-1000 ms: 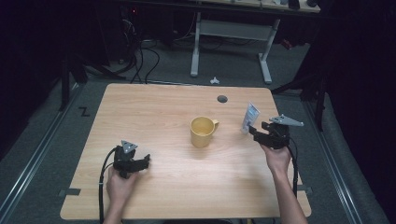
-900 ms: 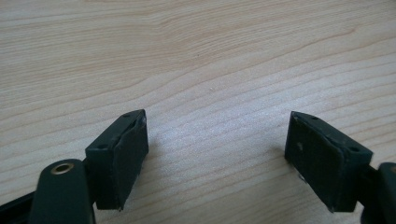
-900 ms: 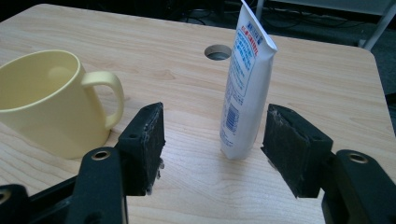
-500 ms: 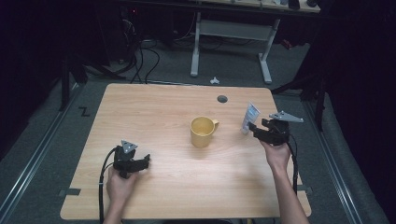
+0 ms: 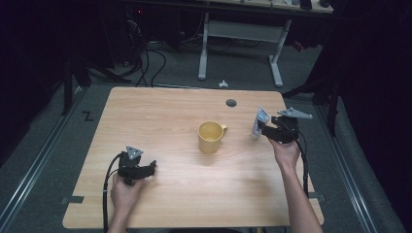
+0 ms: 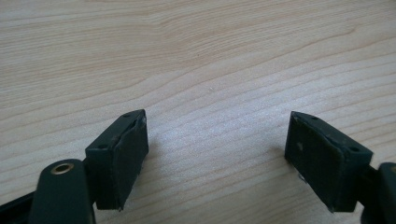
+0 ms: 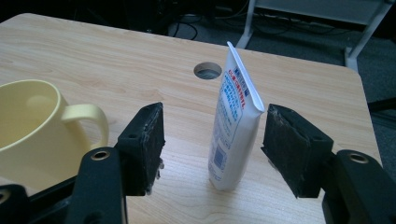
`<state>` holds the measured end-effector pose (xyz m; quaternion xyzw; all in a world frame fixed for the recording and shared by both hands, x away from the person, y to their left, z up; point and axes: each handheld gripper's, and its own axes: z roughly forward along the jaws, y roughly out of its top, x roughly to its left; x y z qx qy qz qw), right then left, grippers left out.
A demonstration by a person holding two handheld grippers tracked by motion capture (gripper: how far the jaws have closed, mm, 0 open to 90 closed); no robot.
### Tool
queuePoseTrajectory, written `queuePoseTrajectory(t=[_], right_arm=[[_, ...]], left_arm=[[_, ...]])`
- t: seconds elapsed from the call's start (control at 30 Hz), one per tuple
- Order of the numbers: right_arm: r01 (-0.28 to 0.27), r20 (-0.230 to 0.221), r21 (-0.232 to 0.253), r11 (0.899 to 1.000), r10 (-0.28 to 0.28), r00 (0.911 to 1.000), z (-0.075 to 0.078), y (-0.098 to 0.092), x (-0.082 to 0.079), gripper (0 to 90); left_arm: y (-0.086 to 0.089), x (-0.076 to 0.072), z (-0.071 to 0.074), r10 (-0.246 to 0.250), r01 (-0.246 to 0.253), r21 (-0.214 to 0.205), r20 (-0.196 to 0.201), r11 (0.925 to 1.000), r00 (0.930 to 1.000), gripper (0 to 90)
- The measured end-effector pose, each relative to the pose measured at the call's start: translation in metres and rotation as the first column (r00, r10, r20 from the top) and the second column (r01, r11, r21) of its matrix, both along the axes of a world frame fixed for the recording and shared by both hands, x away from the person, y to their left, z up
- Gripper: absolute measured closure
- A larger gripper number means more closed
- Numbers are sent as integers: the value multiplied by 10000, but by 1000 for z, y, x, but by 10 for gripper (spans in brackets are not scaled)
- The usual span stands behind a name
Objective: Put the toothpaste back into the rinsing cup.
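**K:** Left gripper (image 5: pixel 150 167) first: parked low on the near-left of the table (image 5: pixel 160 104), jaws spread wide, nothing between them but bare wood. Leave it there.

**M:** Mug?

**K:** Yellow mug (image 5: pixel 210 137) sits mid-table, upright, handle pointing right toward the tube. From the right gripper view it's at the left edge, close to the left jaw.

**M:** And the tube?

**K:** White tube (image 5: pixel 258 123) stands on its cap end near the right edge of the table, crimped end up, leaning slightly. Just this side of the cable hole (image 5: pixel 231 103), well apart from the mug.

**M:** Right gripper (image 7: pixel 212 140) status?

**K:** Jaws wide open, straddling the tube. Tube sits off-centre, nearer the right pad; the crimp corner looks almost against it. Neither pad presses yet, so nothing held.

**M:** So how do I close cleanly?

**K:** My read: shift the gripper a touch so the tube is centred, otherwise one pad hits first and tips it. It's standing on a small base, so it will topple easily. Grab the lower body, not the flat crimp, since the thin top will fold or twist. Close slowly and stop once both pads bite; it's soft, so overdoing it squashes it.

**M:** Mug clearance?

**K:** Watch the left jaw near the handle on any sideways move.
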<state>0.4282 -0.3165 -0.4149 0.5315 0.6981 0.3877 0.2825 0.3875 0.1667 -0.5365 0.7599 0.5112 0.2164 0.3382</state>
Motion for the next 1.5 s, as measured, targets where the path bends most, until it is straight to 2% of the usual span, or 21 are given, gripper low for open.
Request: queuePoseTrajectory(t=[0.43,1.0,1.5], right_arm=[[144,-136,199,9997,-141,9998,-3,0,17,389],[459,-621,611,9971,-421,9972,-24,-2,40,429],[697,-675,364,9969,-672,9955,-38,5,50,490]], left_arm=[[0,0,0,0,0,2,1,10000,10000,218],[0,0,0,0,0,3,0,10000,10000,218],[0,0,0,0,0,6,0,10000,10000,218]])
